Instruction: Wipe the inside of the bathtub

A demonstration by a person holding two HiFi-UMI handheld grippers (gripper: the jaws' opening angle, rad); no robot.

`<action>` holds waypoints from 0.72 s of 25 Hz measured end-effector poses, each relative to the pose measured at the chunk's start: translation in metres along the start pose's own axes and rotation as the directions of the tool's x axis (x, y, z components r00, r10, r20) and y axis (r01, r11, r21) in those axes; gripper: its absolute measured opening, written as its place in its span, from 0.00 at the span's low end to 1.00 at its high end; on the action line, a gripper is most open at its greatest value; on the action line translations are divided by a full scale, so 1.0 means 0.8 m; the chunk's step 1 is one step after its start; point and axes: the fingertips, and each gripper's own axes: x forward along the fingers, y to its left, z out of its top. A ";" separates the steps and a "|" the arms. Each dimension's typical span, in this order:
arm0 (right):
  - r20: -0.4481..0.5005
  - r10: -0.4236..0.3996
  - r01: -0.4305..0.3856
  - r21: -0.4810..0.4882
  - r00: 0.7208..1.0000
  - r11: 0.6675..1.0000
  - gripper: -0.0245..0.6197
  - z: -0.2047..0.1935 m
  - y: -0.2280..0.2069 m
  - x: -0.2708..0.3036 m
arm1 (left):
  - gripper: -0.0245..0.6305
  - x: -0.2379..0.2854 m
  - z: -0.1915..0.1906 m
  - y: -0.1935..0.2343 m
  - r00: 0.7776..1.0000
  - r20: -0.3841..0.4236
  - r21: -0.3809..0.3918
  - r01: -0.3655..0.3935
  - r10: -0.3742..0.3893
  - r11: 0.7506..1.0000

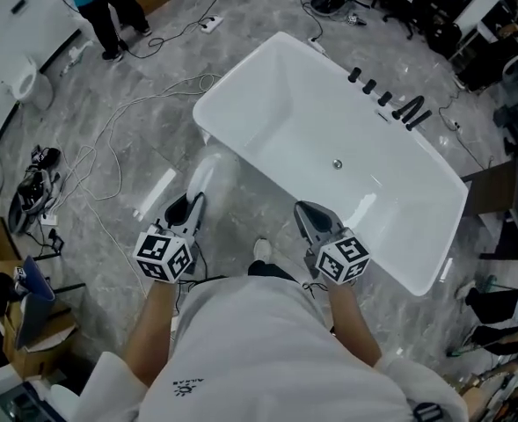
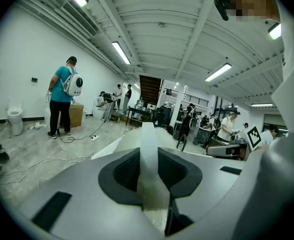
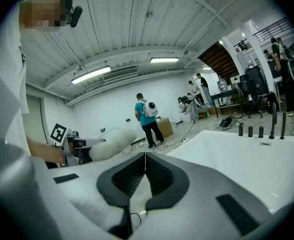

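White bathtub [image 1: 272, 104] sits diagonally on the grey floor [image 1: 153, 77]. It's freestanding, and the inside is bare apart from the drain [image 1: 337, 163], with black taps [image 1: 390, 104] along the far rim. There's open floor along the near rim, with only cables [image 1: 109, 134] trailing off to the left. Left tongs [image 1: 195, 202] are pinching a fluffy white duster [image 1: 207, 170], which sits just outside the tub's near rim. Right tongs [image 1: 309, 214] are pressed together on nothing, also just outside that rim. Both forearms reach forward, side by side.
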 end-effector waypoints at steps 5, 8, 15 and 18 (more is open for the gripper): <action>-0.030 0.066 -0.066 -0.002 0.997 0.998 0.07 0.009 -0.033 0.022 | 0.18 0.025 0.007 -0.003 0.999 -0.014 0.003 -0.051 0.051 0.999; -0.051 0.110 -0.110 -0.015 0.993 0.994 0.07 0.010 -0.042 0.040 | 0.18 0.034 0.006 0.002 0.997 -0.017 0.006 -0.073 0.073 0.997; -0.090 0.144 -0.144 0.005 0.986 0.990 0.07 0.007 -0.058 0.063 | 0.18 0.056 -0.001 0.017 0.995 -0.039 -0.031 -0.089 0.088 0.996; -0.108 0.150 -0.150 0.006 0.983 0.989 0.07 0.008 -0.056 0.075 | 0.18 0.063 -0.003 0.040 0.993 -0.026 -0.088 -0.118 0.116 0.989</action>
